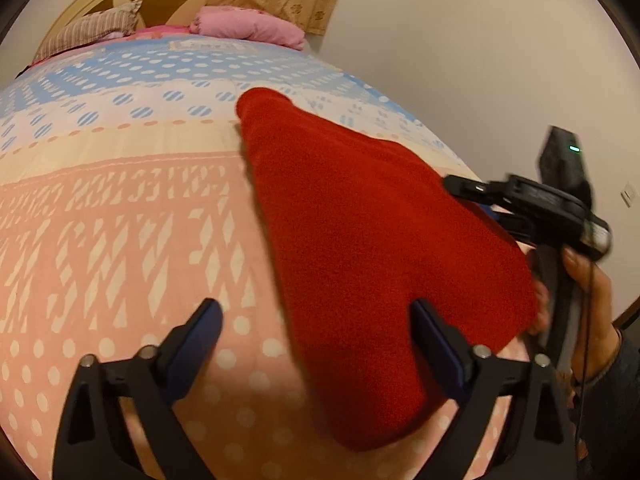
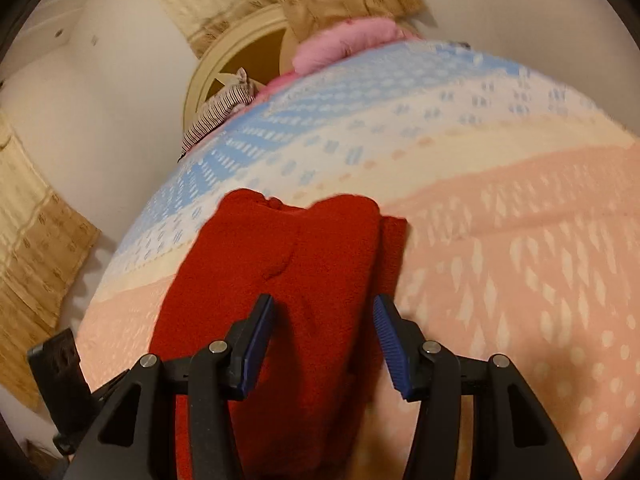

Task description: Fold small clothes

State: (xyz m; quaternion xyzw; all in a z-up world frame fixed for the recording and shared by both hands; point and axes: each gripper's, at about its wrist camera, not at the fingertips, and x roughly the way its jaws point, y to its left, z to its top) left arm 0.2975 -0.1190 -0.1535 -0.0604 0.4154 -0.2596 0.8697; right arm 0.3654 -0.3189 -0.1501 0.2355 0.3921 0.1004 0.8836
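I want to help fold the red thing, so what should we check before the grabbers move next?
1. Red cloth lying on the bed: ok.
2. Left gripper open, holding nothing: ok.
3. Right gripper open over the cloth, not pinching it: ok.
4. Cloth smooth: not ok, a ridge runs down it in the right view.
5. Cloth's near edge: cannot tell, hidden behind the grippers.

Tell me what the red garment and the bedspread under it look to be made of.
Red garment: looks like fleece or brushed knit, matte, with a fuzzy nap and soft rounded folds. Bedspread: seems a thin woven or printed cotton-type cloth, matte, flat pattern of dots and dashes, no pile visible. Blur leaves both uncertain.
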